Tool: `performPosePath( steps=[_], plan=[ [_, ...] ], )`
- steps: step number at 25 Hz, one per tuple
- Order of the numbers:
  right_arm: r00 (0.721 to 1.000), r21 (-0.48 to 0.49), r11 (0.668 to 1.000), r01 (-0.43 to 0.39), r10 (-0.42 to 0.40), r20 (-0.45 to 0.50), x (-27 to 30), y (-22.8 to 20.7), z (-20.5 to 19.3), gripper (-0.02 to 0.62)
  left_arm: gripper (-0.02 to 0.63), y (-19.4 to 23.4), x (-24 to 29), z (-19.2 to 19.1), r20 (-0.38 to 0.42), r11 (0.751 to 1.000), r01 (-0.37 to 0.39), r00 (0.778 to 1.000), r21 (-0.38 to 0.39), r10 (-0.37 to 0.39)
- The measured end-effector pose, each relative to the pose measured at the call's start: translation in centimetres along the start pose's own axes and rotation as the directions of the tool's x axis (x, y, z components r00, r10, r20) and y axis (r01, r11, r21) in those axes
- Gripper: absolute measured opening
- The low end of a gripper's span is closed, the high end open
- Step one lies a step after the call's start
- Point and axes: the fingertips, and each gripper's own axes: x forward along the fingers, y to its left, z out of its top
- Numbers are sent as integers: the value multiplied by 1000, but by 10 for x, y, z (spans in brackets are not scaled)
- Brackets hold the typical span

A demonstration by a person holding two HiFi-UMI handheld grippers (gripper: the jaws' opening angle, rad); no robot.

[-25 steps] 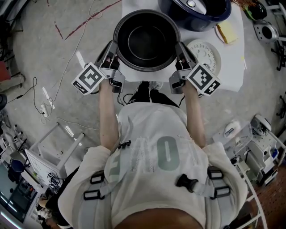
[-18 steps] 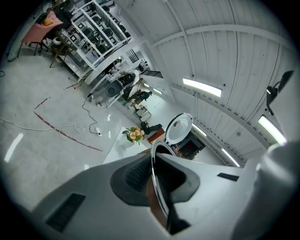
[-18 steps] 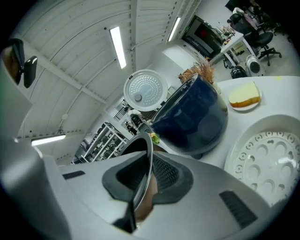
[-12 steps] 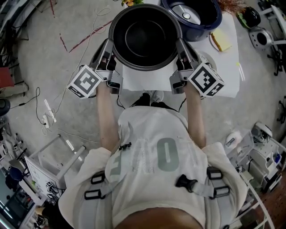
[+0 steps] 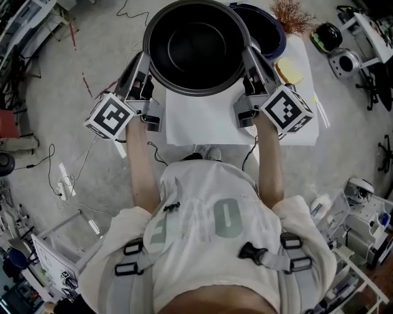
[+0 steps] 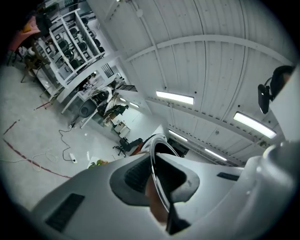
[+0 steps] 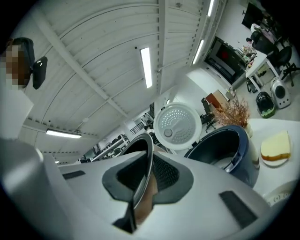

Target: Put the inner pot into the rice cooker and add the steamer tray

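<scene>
- Here, the inner pot [image 5: 196, 46], black inside with a bright metal rim, is held between the two claws, its mouth facing up.
- The left claw [image 5: 142, 68] is pinched almost fully together on the pot's rim at its left side. In the left gripper view the thin rim runs edge-on between the two dark pads [image 6: 136, 176].
- The right claw [image 5: 249, 64] is likewise nearly closed on the rim at the opposite side. In the right gripper view the rim passes straight between its pads [image 7: 164, 173].
- The pot hangs over the far part of the white desk [image 5: 209, 119] and rests on nothing but the claws.
- The navy rice cooker [image 5: 270, 30] stands on the desk just beyond the pot, to its right, and the pot hides part of it in the head view.
- Its lid [image 7: 177, 125] stands raised, the perforated inner face turned toward the right claw.
- A yellow sponge [image 5: 288, 72] lies on a small plate [image 7: 274, 161] right of the cooker, with a dried plant [image 5: 290, 13] behind.
</scene>
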Motion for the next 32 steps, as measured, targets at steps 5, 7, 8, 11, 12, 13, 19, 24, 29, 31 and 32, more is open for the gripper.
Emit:
performPosePath(
  steps=[5,7,8,11,12,13,19,24,29,31,32],
  plan=[
    [996,-78,997,10,-3,86,-1,5,48,38,43,-38,40,24,2,991,119,993,65,-119],
    [994,-108,994,28,-16,109,-5,3,65,41,43,-52,54,28,-8,984,154,988,94,-154],
    [992,-119,992,36,-21,123,-7,0,73,41,43,-58,62,29,-14,979,170,985,110,-169],
    [986,-140,988,58,-34,166,-12,-6,98,43,43,-79,85,35,-30,963,212,977,166,-210],
    [983,-146,987,68,-41,180,-15,-9,104,44,43,-86,93,36,-36,957,229,973,180,-226],
    [980,-150,986,78,-48,194,-18,-12,111,44,43,-94,101,36,-43,950,248,969,189,-244],
    [961,-154,979,137,-93,259,-29,-34,140,49,43,-122,145,30,-77,922,323,946,212,-314],
    [953,-145,973,180,-135,273,-31,-54,149,51,43,-124,173,20,-100,914,352,936,200,-339],
    [949,-120,967,224,-188,254,-28,-80,145,52,43,-115,195,2,-140,919,349,934,184,-327],
    [947,-112,964,241,-208,246,-28,-89,144,53,43,-113,202,-6,-157,922,347,934,173,-322],
    [946,-107,963,248,-217,241,-28,-94,143,54,43,-112,206,-10,-165,924,344,934,167,-318]
  ],
)
